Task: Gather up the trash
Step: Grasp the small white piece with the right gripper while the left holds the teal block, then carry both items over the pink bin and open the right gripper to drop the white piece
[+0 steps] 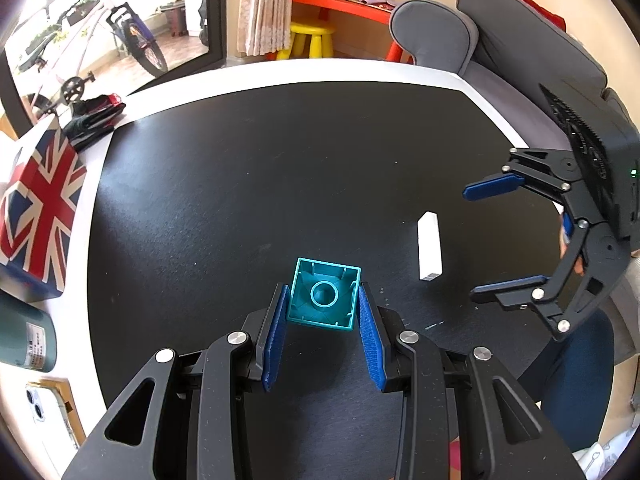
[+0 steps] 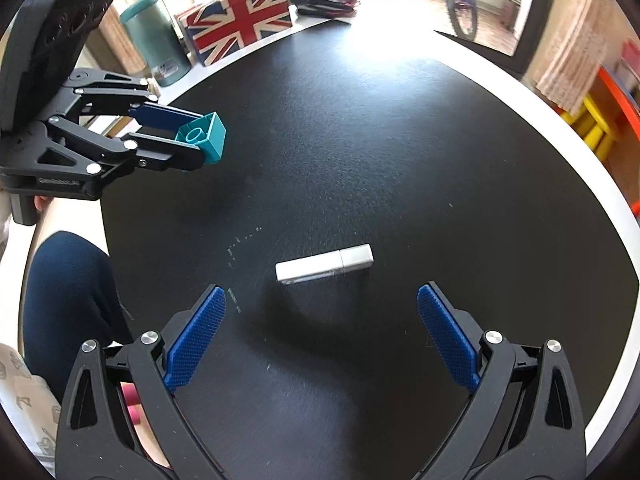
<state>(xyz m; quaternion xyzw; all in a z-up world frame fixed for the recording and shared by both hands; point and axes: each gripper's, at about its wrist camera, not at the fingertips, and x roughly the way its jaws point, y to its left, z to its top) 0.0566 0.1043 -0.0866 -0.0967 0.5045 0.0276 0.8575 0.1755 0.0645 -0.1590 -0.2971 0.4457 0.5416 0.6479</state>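
Left gripper (image 1: 323,300) clamps its ribbed blue pads onto a hollow teal plastic block (image 1: 324,295), lifted above the matte black desk (image 1: 240,184). Right gripper (image 2: 322,308) hovers with jaws spread wide and empty over a smooth white rectangular stick (image 2: 324,268) lying flat mid-desk, toward the person's edge.

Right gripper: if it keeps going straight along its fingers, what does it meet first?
Probably the white capped stick lying on the black tabletop. It sits just ahead of the open right gripper, roughly centred between the fingers, though depth is uncertain.
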